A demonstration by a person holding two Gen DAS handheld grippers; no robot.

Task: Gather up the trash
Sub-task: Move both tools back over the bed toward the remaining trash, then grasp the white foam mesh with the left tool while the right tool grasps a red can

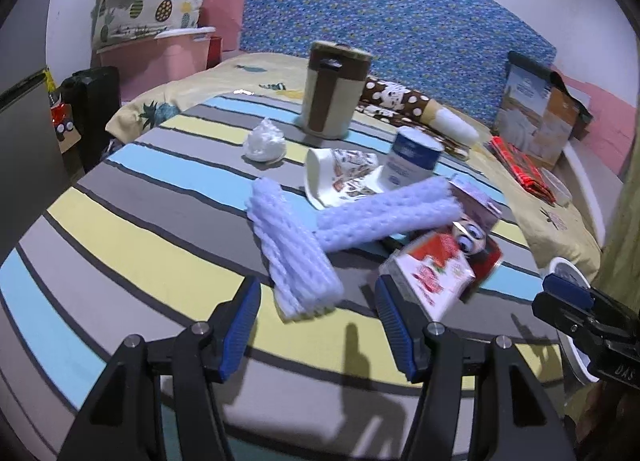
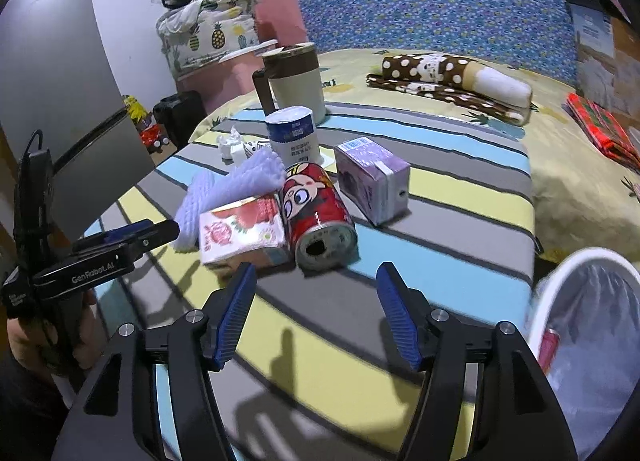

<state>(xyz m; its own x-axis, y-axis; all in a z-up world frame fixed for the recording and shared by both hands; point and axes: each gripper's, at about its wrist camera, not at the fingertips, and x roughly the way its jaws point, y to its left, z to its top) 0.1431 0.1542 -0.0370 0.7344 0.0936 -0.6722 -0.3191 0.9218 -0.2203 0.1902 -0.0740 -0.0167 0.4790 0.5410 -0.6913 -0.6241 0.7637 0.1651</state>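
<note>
Here, on the striped mat (image 2: 400, 341), left to right in the right wrist view: left gripper (image 2: 136, 235), its jaw gap not readable from this side, though its own camera shows it (image 1: 318, 297) spread and empty; blue foam sleeves (image 2: 236, 177); strawberry carton (image 2: 240, 231) touching a toppled red can (image 2: 316, 213); purple carton (image 2: 372, 177) just beside; right gripper (image 2: 316, 281) released, nothing between its pads; white bin (image 2: 548, 301) off the mat's right edge.
</note>
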